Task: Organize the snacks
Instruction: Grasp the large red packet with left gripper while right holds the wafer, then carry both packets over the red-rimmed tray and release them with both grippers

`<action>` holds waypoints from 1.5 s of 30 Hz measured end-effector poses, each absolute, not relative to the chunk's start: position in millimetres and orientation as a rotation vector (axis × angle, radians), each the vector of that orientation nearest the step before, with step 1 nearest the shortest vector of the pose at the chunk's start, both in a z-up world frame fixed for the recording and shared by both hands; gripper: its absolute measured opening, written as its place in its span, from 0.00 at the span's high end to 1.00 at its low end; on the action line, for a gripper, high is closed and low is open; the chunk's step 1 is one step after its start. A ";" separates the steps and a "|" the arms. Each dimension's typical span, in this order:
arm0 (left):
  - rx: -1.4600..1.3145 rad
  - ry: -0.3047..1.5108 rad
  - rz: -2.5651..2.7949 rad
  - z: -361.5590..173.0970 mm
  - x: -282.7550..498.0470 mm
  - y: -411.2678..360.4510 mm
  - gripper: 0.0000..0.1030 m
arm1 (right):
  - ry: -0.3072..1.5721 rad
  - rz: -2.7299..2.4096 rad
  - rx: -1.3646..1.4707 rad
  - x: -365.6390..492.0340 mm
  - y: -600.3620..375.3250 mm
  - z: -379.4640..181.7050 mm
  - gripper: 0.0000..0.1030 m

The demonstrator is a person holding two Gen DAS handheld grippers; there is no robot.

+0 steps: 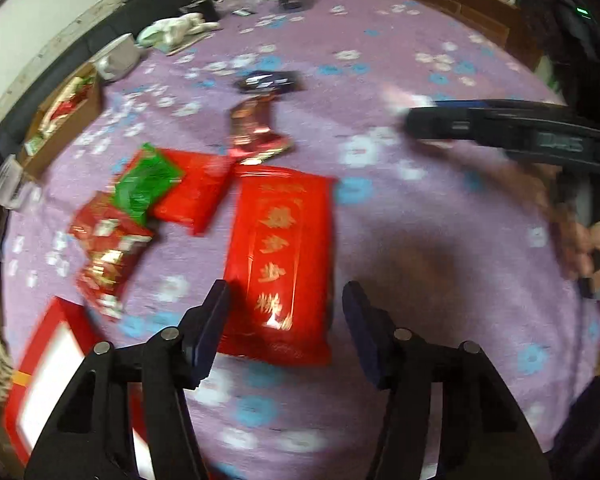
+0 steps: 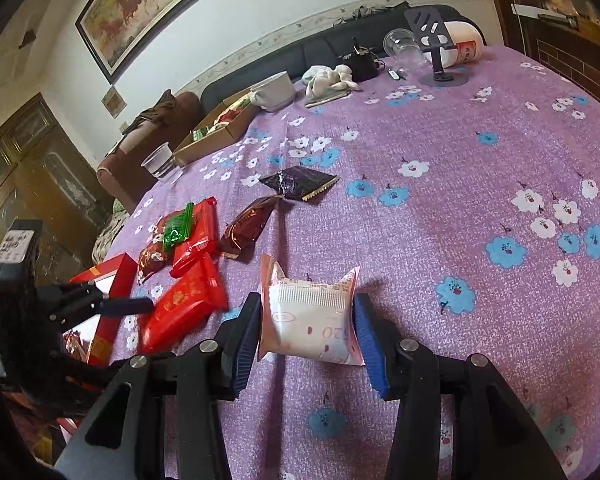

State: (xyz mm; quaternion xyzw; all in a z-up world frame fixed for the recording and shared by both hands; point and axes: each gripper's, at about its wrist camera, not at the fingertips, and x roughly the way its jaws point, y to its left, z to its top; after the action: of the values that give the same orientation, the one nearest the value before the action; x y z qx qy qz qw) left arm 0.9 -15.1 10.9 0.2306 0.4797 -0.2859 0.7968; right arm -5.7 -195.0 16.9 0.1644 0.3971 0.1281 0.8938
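My left gripper point(image 1: 286, 300) is open, its jaws standing either side of the near end of a big red snack pack with gold writing point(image 1: 284, 256), also in the right wrist view point(image 2: 184, 304). My right gripper point(image 2: 308, 312) is shut on a white and pink snack pack point(image 2: 308, 320), held just above the cloth. On the purple flowered tablecloth point(image 2: 440, 220) lie a second red pack point(image 1: 196, 192), a green pack point(image 1: 146, 184), a red patterned pack point(image 1: 108, 248), a brown pack point(image 1: 256, 128) and a black pack point(image 1: 270, 80). The right gripper shows at the right of the left wrist view point(image 1: 420, 120).
A red box with a white inside point(image 1: 52, 368) sits at the near left. A cardboard box of snacks point(image 2: 216, 128), a plastic cup point(image 2: 160, 162), a white bowl point(image 2: 274, 90), a cloth point(image 2: 330, 76), a phone stand point(image 2: 436, 52) and a sofa line the far edge.
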 end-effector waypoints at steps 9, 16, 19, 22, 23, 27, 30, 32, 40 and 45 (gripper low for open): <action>0.430 1.038 -0.529 13.9 -36.9 -53.4 0.43 | 0.817 0.250 0.352 -6.2 -199.0 17.9 0.53; 0.345 1.067 -0.440 6.7 -12.2 -48.9 0.34 | 0.816 0.247 0.365 -5.3 -201.4 17.9 0.53; 0.315 1.049 -0.484 6.4 -13.7 -55.3 0.52 | 0.819 0.247 0.373 -5.3 -202.7 17.3 0.53; 0.314 1.022 -0.479 5.2 -16.7 -56.3 0.53 | 0.815 0.244 0.377 -5.6 -204.0 17.7 0.53; 0.307 1.019 -0.478 6.1 -19.2 -56.3 0.54 | 0.813 0.244 0.377 -5.9 -204.0 18.0 0.53; 0.259 0.998 -0.480 8.2 -32.8 -43.2 0.54 | 0.798 0.254 0.376 -7.8 -203.5 20.5 0.54; 0.202 0.973 -0.477 15.5 -43.7 -29.9 0.54 | 0.777 0.272 0.363 -11.4 -200.0 24.2 0.54; 0.167 0.939 -0.458 24.8 -53.3 -17.4 0.54 | 0.761 0.291 0.337 -14.7 -193.8 27.6 0.54; 0.118 0.770 -0.314 65.8 -96.2 51.4 0.54 | 0.754 0.383 0.278 -34.4 -154.1 37.6 0.54; 0.061 0.750 -0.176 69.8 -106.2 115.6 0.54 | 0.760 0.465 0.205 -45.9 -96.2 44.6 0.54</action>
State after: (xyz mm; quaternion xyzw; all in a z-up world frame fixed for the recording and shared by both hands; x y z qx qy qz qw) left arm -106.2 115.6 69.8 0.0296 0.3659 -0.0859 0.9262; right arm -45.9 -96.2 44.6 0.0990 0.3671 0.2246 0.8972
